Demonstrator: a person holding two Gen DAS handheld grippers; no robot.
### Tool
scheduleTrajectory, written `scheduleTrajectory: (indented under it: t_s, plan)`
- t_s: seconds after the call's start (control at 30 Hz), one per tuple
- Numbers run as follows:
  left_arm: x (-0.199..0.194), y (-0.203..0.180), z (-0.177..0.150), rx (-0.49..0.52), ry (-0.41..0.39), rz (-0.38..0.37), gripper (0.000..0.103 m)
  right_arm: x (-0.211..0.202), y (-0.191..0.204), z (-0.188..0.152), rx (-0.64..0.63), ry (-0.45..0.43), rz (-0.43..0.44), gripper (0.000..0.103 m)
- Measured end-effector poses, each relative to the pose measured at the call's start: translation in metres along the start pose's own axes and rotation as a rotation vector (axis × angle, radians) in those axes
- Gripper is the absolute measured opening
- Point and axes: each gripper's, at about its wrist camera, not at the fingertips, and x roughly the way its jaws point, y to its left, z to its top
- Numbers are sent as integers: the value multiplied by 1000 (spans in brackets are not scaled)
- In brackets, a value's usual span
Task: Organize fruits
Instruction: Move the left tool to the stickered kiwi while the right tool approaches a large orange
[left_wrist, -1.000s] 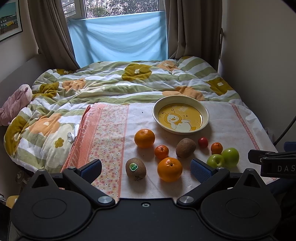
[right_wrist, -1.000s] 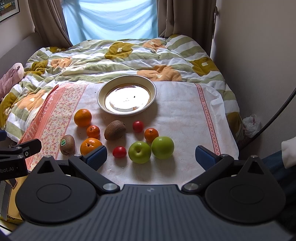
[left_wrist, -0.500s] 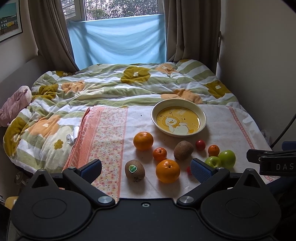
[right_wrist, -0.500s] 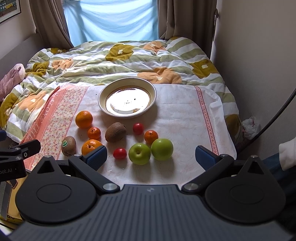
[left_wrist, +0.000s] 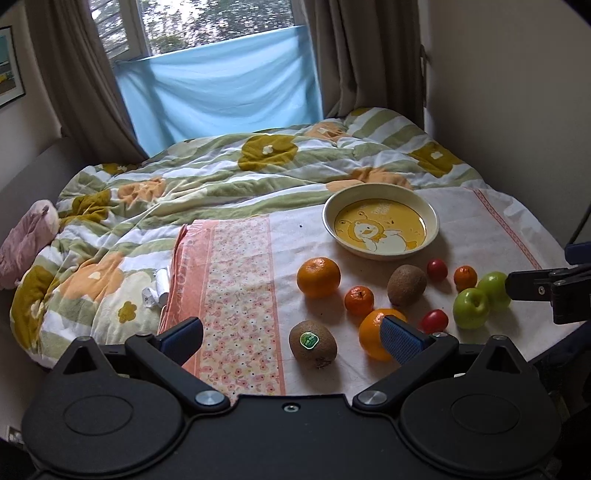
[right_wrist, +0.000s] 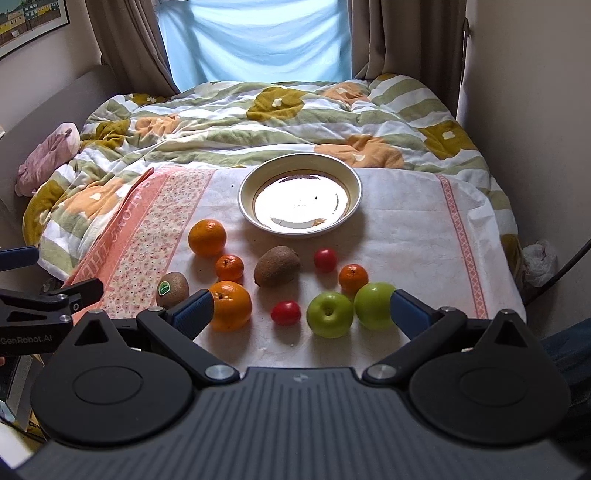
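Note:
Fruits lie loose on a white cloth (right_wrist: 406, 236) on the bed, in front of a cream bowl (right_wrist: 299, 173) (left_wrist: 380, 192) with a yellow duck picture. In the right wrist view: two oranges (right_wrist: 207, 237) (right_wrist: 231, 304), two mandarins (right_wrist: 229, 266) (right_wrist: 353, 277), two kiwis (right_wrist: 277, 265) (right_wrist: 173, 288), two red tomatoes (right_wrist: 325, 259) (right_wrist: 285, 312), two green apples (right_wrist: 330, 314) (right_wrist: 373, 304). My right gripper (right_wrist: 299, 312) is open and empty, low over the front row. My left gripper (left_wrist: 291, 338) is open and empty, above the stickered kiwi (left_wrist: 313, 343).
A green-striped flowered quilt (right_wrist: 277, 110) covers the bed behind the cloth. A pink plush toy (left_wrist: 26, 240) lies at the left edge. A wall (right_wrist: 535, 110) runs along the right side. Curtains and a blue sheet hang at the back.
Both grippers have moved forward and lower toward the fruits, which now look larger. The fruits and bowl have not moved.

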Motion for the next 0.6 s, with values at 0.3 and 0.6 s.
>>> scheduleTrajectory:
  t_s: [0.3,0.6]
  plan:
    - [83,21,-12,161,83,-157,97,67,43,-13,153,100,-54,103]
    - [150,12,-31,325,154,-303,89,119,61,-27,281,139,-127,103]
